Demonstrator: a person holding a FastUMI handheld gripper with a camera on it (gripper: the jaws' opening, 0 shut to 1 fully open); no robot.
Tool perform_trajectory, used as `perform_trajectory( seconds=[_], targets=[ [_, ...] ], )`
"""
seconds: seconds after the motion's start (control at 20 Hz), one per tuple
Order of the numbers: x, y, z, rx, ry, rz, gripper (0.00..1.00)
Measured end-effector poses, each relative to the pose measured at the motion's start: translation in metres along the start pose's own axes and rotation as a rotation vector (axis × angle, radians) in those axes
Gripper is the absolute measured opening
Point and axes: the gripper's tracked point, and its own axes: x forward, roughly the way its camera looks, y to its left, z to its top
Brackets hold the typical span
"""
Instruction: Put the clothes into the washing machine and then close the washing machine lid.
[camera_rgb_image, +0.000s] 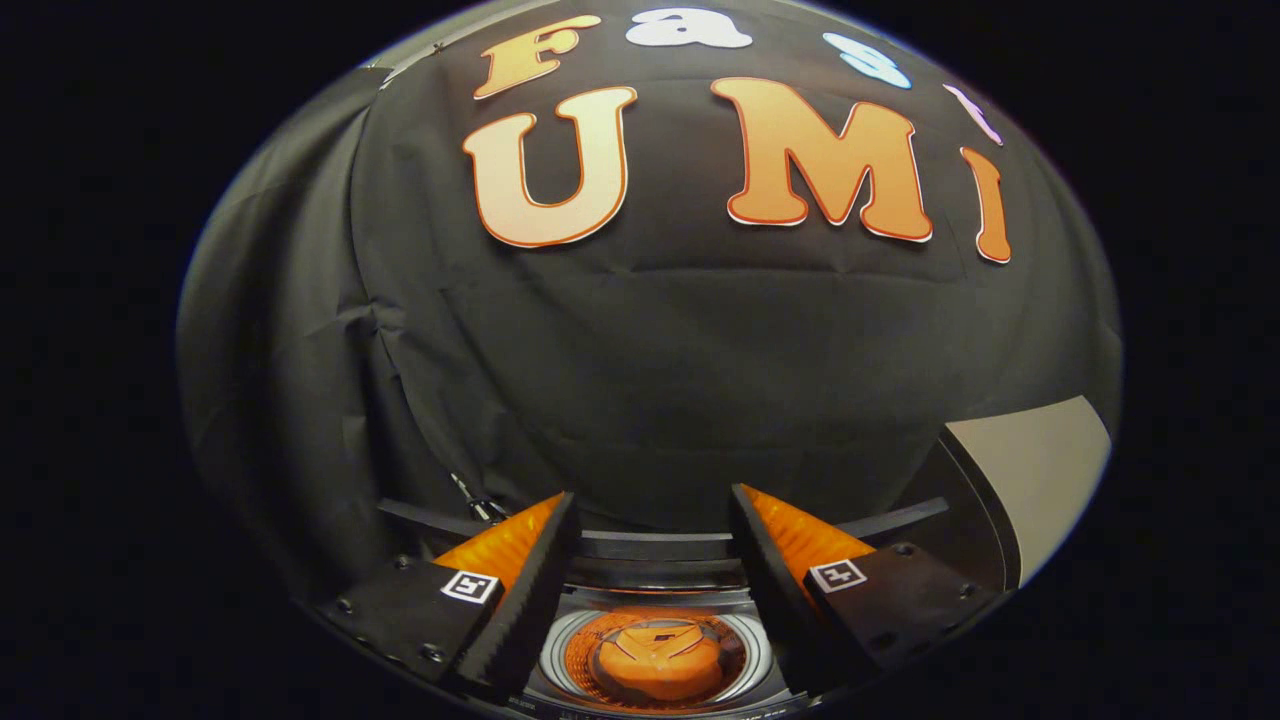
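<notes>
My gripper (652, 505) is open, its two fingers spread wide with nothing between them. Below and between the fingers lies the open top of the washing machine (655, 570), its round drum rim (560, 650) showing. An orange garment (655, 660) lies bunched inside the drum. The machine's dark back edge runs across just beyond the fingertips. I hover above the drum opening, apart from the clothes.
The black cloth wall (640, 380) hangs close behind the machine and wraps round to the left. A pale panel (1040, 470) with a dark curved edge stands to the right of the machine, possibly the raised lid.
</notes>
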Motion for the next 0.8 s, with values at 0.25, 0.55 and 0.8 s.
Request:
perform_trajectory(
  seconds=[0.25,0.55,0.8],
  targets=[
    [-0.018,0.002,-0.016,-0.001,-0.008,0.008,0.97],
    [-0.029,0.002,-0.035,0.003,-0.019,0.013,0.97],
    [-0.016,0.009,-0.101,0.046,0.150,0.027,0.98]
  ],
)
